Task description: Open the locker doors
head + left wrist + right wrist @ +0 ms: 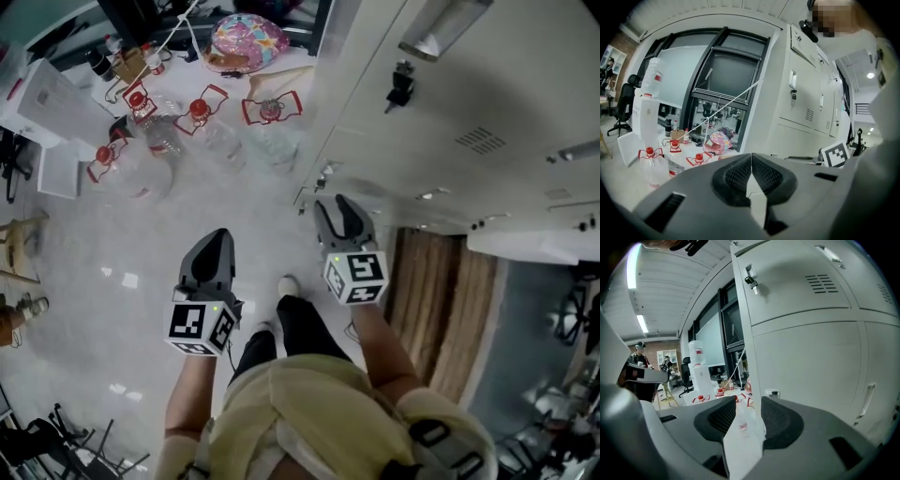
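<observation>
The white lockers fill the right side of the head view, their doors shut, a dark latch on one; the pale floor spreads to the left, where clear red-capped water bottles stand; the right gripper points near the lockers' lower edge, jaws narrowly apart with nothing between; the left gripper, further left and away from the doors, has its jaws pressed together, empty.
</observation>
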